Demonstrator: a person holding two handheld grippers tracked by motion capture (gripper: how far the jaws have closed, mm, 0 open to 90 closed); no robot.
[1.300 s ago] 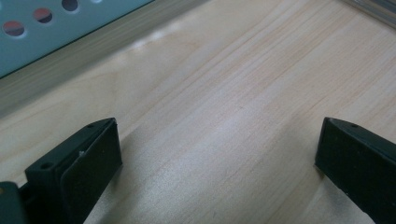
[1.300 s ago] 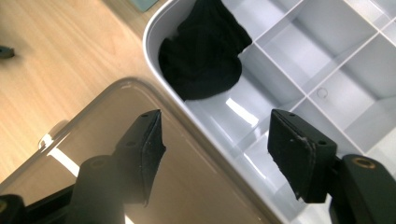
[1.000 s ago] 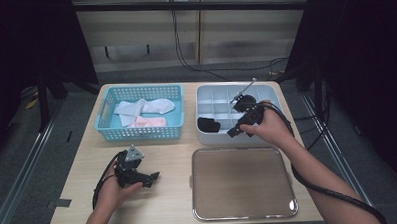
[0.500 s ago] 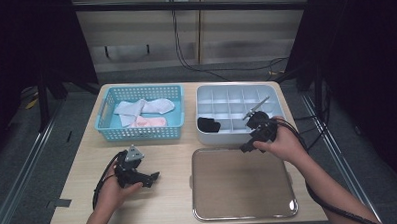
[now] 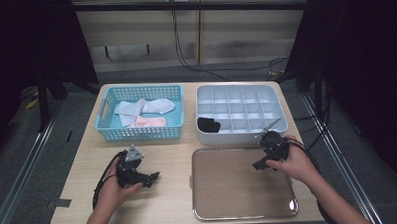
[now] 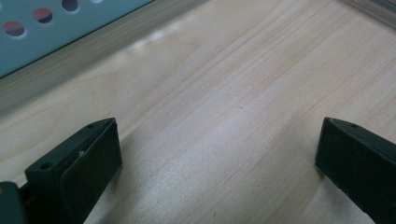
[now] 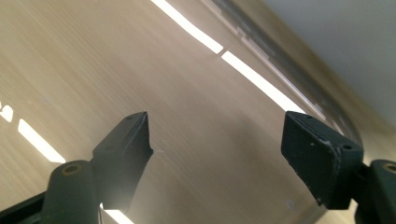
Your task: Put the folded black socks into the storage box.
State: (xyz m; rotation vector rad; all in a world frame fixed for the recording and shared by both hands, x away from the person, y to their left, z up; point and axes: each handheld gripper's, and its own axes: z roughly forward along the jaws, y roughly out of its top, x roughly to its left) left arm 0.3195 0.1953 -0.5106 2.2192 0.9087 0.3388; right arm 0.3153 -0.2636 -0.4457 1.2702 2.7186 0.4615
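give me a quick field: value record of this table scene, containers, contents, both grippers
table: light wood
basket: blue, far left, holds white cloths and a pink cloth
divided box: white, far right, one black item in a near-left compartment, other compartments look empty
tray: metal, near right, nothing on it
left gripper: open, low over bare table near the basket
right gripper: open, at the tray's far right edge, holding nothing
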